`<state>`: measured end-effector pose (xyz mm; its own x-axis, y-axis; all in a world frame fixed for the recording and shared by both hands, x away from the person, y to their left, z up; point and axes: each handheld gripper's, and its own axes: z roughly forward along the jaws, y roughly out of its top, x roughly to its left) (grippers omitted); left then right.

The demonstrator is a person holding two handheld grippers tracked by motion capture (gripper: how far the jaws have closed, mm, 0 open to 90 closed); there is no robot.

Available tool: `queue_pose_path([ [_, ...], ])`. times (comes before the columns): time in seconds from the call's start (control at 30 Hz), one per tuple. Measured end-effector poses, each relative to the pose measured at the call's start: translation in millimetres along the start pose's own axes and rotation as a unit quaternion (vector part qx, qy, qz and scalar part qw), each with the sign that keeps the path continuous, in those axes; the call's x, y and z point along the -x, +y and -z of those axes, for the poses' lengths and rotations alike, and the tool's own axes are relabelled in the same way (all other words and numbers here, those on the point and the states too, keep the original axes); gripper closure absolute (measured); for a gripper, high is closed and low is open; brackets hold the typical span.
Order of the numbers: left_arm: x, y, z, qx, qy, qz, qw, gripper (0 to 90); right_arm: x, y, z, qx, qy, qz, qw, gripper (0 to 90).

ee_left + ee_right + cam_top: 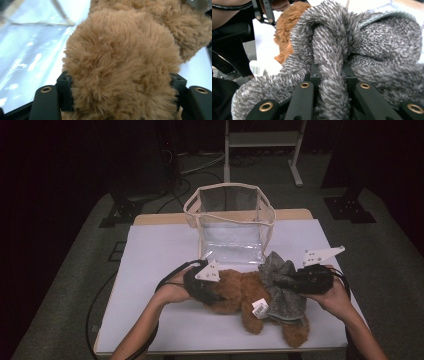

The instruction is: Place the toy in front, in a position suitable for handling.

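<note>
A brown teddy bear (pixel 240 292) lies on its back across the white table (pixel 150 265), feet toward the front edge. A grey knit garment (pixel 282 287) is bunched over its right side. My left gripper (pixel 212 295) is at the bear's left end. In the left gripper view its jaws stand on either side of a thick lump of brown fur (pixel 120 62) and press into it. My right gripper (pixel 286 282) comes in from the right. It is shut on a fold of the grey knit (pixel 374 37), pinched between its jaws (pixel 331 72).
A clear plastic bag with cream trim (pixel 230 220) stands open-topped just behind the bear, its front wall (pixel 30 50) close to the left gripper. A white tag (pixel 260 307) hangs at the bear's middle. Bare table lies left and in front.
</note>
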<state>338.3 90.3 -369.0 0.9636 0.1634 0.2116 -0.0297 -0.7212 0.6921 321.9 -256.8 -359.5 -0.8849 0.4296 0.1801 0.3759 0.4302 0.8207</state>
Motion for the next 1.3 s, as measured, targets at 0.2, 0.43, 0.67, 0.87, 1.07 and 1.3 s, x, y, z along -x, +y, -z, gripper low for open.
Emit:
queue_pose_path([
  [0.2,-3.9,-12.4,38.6,-0.027,0.053,-0.008,0.9982,31.6,-5.7,27.0,-29.9,-0.007,0.018,0.025,0.9995,75.8],
  [0.43,22.1,-57.3,64.2,-0.04,0.04,0.017,0.9983,27.9,-28.2,38.5,-75.1,-0.042,0.071,0.06,0.9948,75.8],
  [0.67,28.4,-77.5,74.5,0.01,0.039,0.07,0.9967,11.7,-45.6,21.0,-73.3,-0.046,0.08,0.066,0.9936,75.9],
  [0.87,21.4,-86.0,67.9,0.023,0.014,0.089,0.9957,14.5,-40.7,-8.2,-54.8,-0.038,0.075,0.04,0.9956,76.0],
  [1.07,22.3,-91.6,68.4,0.023,0.007,0.086,0.996,22.3,-19.6,-31.7,-40.6,-0.051,0.045,-0.001,0.9977,75.9],
  [1.3,25.7,-94.1,70.6,0.014,0.01,0.083,0.9964,22.9,-6.2,-34.8,-57.5,-0.063,0.046,-0.028,0.9965,76.1],
])
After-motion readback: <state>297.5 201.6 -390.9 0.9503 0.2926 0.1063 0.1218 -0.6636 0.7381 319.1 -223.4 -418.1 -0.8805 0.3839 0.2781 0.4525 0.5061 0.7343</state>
